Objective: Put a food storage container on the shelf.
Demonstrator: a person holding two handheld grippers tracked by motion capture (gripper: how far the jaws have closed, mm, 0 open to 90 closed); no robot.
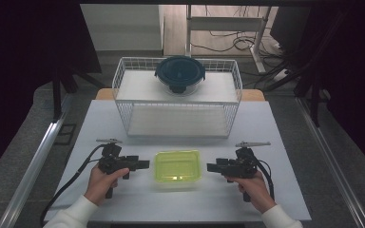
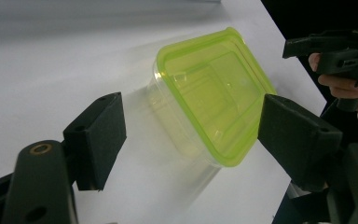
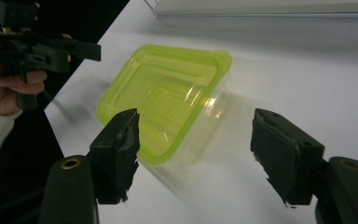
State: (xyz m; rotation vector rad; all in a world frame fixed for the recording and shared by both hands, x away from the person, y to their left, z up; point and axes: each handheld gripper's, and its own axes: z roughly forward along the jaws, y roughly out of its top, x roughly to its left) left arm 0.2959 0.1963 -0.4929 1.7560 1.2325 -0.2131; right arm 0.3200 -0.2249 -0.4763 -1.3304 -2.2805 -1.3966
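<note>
Green-lidded container [image 1: 177, 166] is sitting on the table [image 1: 285, 142] right between the 2 grippers, in front of the wire basket [image 1: 177, 97]. Left gripper [image 1: 144, 164] and right gripper [image 1: 212, 167] are both gaping, holding nothing, not touching it yet. I'd be closing in evenly from both sides, staying level so it isn't skidding.

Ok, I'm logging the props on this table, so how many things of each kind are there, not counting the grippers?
Containers with a lid: 2, the yellow-green box near the person and the dark round bowl on the rack.
Wire racks: 1.
Total: 3.
</note>
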